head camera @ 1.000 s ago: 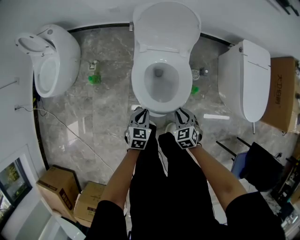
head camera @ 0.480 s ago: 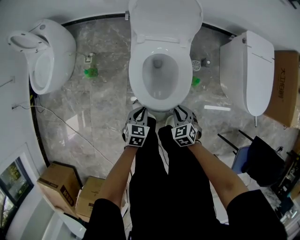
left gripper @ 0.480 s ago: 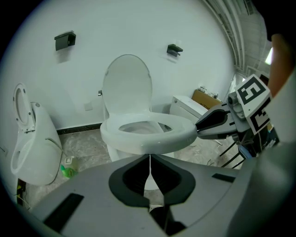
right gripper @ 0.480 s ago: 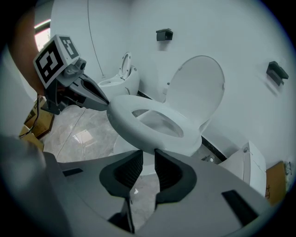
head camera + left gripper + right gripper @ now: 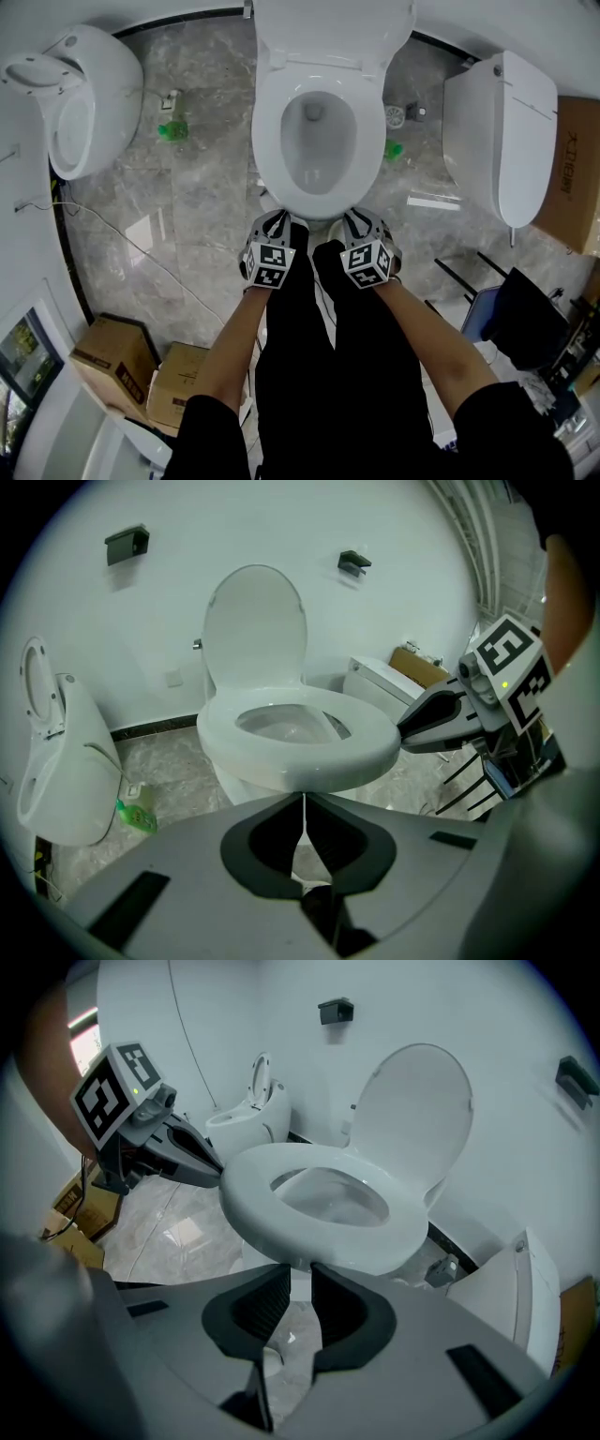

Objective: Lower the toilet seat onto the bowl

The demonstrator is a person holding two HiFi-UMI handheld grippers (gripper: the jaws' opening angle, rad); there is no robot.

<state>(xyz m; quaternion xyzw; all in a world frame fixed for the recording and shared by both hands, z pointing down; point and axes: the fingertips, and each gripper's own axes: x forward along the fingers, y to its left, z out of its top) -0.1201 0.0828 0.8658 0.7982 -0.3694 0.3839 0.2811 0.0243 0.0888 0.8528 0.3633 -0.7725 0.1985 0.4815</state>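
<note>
Seat (image 5: 300, 752) lies flat on the bowl (image 5: 281, 726), just past both grippers. The left gripper (image 5: 303, 810) has its jaws pressed together on nothing. The right gripper (image 5: 300, 1293) shows a narrow gap between its jaws and is also empty. They hang side by side, low before the front rim, touching nothing, likely because the lowering looks done. Behind, the lid (image 5: 255, 621) stands upright near the wall (image 5: 394, 621).
</note>
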